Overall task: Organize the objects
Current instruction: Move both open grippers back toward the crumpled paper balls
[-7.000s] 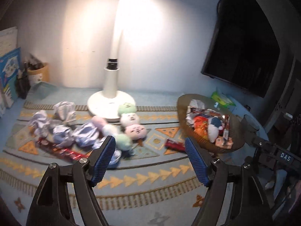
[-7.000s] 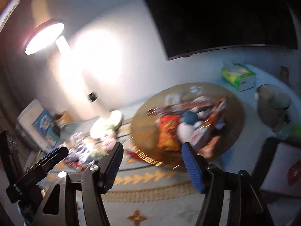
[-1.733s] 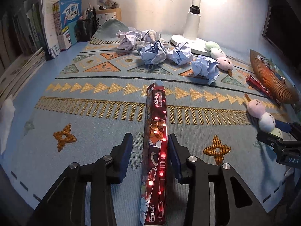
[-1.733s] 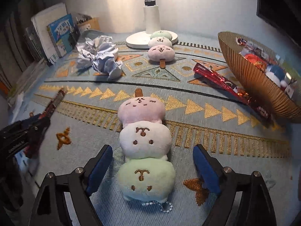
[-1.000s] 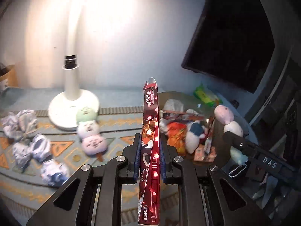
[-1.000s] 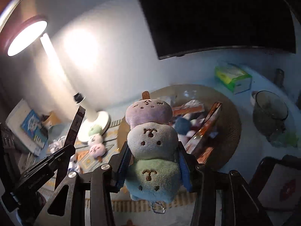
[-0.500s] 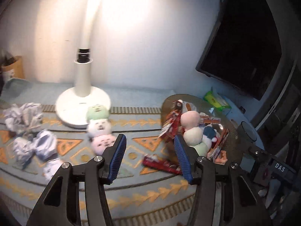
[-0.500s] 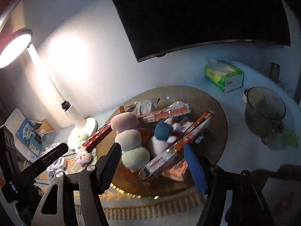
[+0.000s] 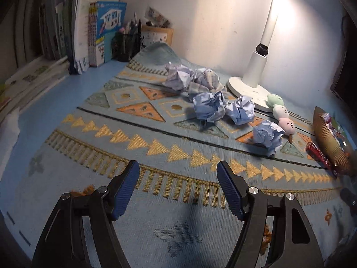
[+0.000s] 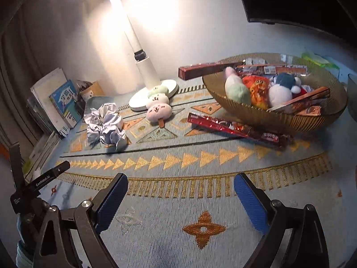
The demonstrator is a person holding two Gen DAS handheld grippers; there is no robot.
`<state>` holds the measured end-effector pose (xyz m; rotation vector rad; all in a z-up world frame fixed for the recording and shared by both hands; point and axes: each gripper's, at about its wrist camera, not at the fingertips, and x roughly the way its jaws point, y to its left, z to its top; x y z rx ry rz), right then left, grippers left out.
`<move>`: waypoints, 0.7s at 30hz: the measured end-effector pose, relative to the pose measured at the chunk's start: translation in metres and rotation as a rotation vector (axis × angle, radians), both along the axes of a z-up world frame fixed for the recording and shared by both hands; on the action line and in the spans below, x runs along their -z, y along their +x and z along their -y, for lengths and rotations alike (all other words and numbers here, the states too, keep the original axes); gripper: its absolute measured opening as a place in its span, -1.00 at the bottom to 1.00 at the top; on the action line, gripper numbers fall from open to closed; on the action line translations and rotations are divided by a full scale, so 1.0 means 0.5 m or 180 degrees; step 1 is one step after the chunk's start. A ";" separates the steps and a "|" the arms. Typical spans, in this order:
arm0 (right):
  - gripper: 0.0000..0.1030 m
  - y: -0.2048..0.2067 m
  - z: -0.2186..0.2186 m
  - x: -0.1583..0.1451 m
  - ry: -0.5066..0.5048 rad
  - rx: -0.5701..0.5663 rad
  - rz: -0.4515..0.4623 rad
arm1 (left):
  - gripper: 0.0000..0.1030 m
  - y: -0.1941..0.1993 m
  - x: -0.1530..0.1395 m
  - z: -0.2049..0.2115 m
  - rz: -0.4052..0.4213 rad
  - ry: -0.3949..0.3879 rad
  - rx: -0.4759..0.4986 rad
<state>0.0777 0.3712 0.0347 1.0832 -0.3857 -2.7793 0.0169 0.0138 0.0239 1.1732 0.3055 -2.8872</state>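
My left gripper is open and empty, low over the patterned mat. Several crumpled paper balls lie ahead of it. My right gripper is open and empty over the mat. A golden bowl at the right holds a three-ball plush skewer, snack packs and other plush toys. A long red snack pack lies on the mat against the bowl. A second plush skewer lies at the lamp base; it also shows in the left wrist view.
A white desk lamp stands at the back. Books and a pen holder line the back left. A paper ball lies left of the plush. The left gripper's body shows at the right wrist view's left edge.
Both grippers have let go of the red snack pack and the plush skewer into the bowl, and have come back down low over the mat, both open.
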 end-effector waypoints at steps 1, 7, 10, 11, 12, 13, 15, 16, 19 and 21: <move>0.86 -0.004 0.001 0.010 0.0046 0.0019 0.0034 | 0.36 -0.001 0.001 -0.001 0.0000 0.0036 0.0010; 0.86 -0.035 -0.001 0.036 0.0077 0.0047 0.0246 | 0.40 -0.028 0.025 -0.027 0.0345 -0.0185 0.0007; 0.86 -0.045 -0.010 0.044 0.0038 0.0116 0.0369 | 0.43 -0.030 0.026 -0.037 0.0385 -0.0300 0.0010; 0.86 -0.045 -0.011 0.044 0.0027 0.0120 0.0370 | 0.45 -0.030 0.026 -0.038 0.0387 -0.0304 0.0012; 0.86 -0.044 -0.011 0.044 0.0029 0.0115 0.0364 | 0.46 -0.030 0.026 -0.038 0.0388 -0.0300 0.0016; 0.86 -0.044 -0.009 0.043 0.0035 0.0094 0.0354 | 0.46 -0.028 0.026 -0.038 0.0387 -0.0299 0.0017; 0.86 -0.047 -0.001 0.045 0.0074 0.0044 0.0374 | 0.48 -0.028 0.025 -0.038 0.0389 -0.0299 0.0023; 0.86 -0.048 0.000 0.046 0.0087 0.0023 0.0400 | 0.48 -0.028 0.025 -0.039 0.0390 -0.0300 0.0025; 0.88 -0.055 0.000 0.052 0.0068 0.0013 0.0465 | 0.51 -0.028 0.024 -0.038 0.0389 -0.0287 0.0036; 0.88 -0.055 0.001 0.053 0.0062 0.0012 0.0464 | 0.54 -0.028 0.025 -0.038 0.0388 -0.0275 0.0048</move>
